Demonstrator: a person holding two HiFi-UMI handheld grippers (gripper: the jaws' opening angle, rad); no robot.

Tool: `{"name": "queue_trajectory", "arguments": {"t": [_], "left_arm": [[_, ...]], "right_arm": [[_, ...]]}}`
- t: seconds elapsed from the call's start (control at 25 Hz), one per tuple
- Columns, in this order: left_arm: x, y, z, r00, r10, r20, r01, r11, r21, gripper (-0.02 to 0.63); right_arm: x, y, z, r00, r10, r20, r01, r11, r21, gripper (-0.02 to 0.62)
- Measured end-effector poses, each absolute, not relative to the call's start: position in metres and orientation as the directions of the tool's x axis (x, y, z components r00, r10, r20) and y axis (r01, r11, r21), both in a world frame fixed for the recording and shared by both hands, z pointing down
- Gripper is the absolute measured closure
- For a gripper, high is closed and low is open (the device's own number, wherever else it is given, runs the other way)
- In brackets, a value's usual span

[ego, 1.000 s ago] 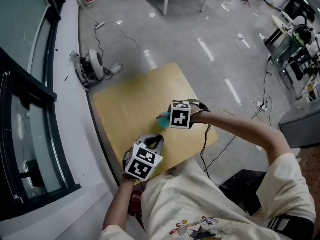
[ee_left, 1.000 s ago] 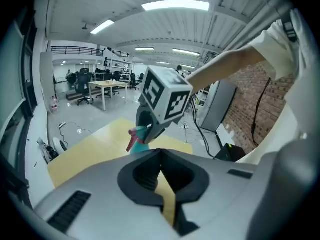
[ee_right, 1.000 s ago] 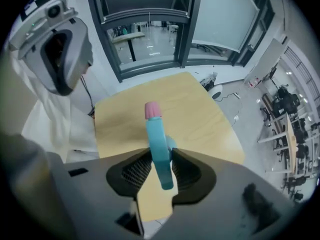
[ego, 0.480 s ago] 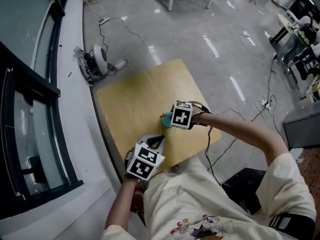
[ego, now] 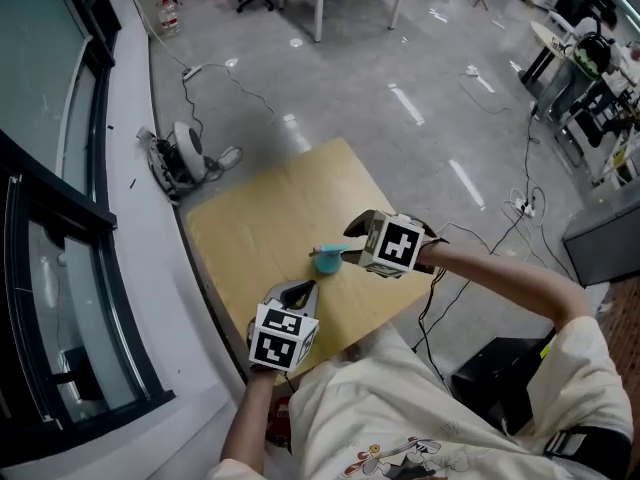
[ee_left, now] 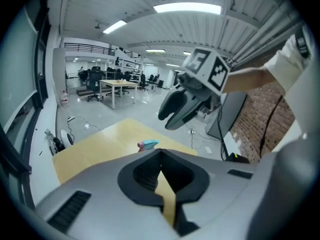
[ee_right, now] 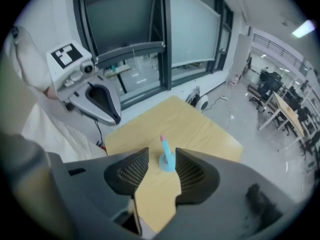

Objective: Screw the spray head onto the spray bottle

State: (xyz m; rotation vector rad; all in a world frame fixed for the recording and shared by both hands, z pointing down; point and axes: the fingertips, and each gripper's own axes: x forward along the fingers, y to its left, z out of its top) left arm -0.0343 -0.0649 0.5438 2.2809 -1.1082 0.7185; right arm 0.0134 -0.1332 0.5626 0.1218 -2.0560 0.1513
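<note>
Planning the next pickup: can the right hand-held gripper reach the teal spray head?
Probably yes: the right hand-held gripper has just been opening its empty jaws, and the teal spray head sits on the table in line with them, unobstructed.

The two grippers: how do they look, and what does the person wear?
The left gripper and right gripper have grey shells, dark ribbed pads and a white cube with black square markers. A black cable trails from the right one. The person wears a cream short-sleeved shirt.
</note>
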Motion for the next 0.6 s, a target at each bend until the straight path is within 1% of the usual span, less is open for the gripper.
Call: {"name": "queue_trajectory", "arguments": {"t": [0.08,0.16,0.24,0.28,0.44,0.6], "left_arm": [[-0.038,-0.073,0.531,0.511,-0.589,0.626,-0.840,-0.497,0.218,0.598],[-0.039,-0.077,0.520,0.495,-0.613,0.615,-0.856,-0.466,0.225,0.598],[-0.038,-0.078,0.513,0.484,-0.623,0.615,-0.865,-0.449,0.225,0.598],[-0.036,-0.078,0.511,0.480,-0.625,0.616,-0.867,-0.445,0.224,0.598],[-0.025,-0.080,0.508,0.452,-0.630,0.632,-0.879,-0.434,0.196,0.598],[-0.012,-0.078,0.507,0.440,-0.625,0.644,-0.883,-0.432,0.184,0.598]], "right_arm": [[0.011,-0.139,0.521,-0.598,-0.087,0.797,-0.254,0.963,-0.086,0.431],[0.010,-0.143,0.489,-0.700,-0.160,0.696,-0.359,0.921,-0.149,0.484],[0.014,-0.147,0.471,-0.748,-0.248,0.616,-0.453,0.869,-0.200,0.564],[0.017,-0.148,0.468,-0.758,-0.285,0.587,-0.491,0.842,-0.225,0.581],[0.031,-0.146,0.475,-0.762,-0.369,0.533,-0.587,0.742,-0.325,0.588],[0.045,-0.137,0.489,-0.754,-0.398,0.522,-0.626,0.676,-0.388,0.588]]}}
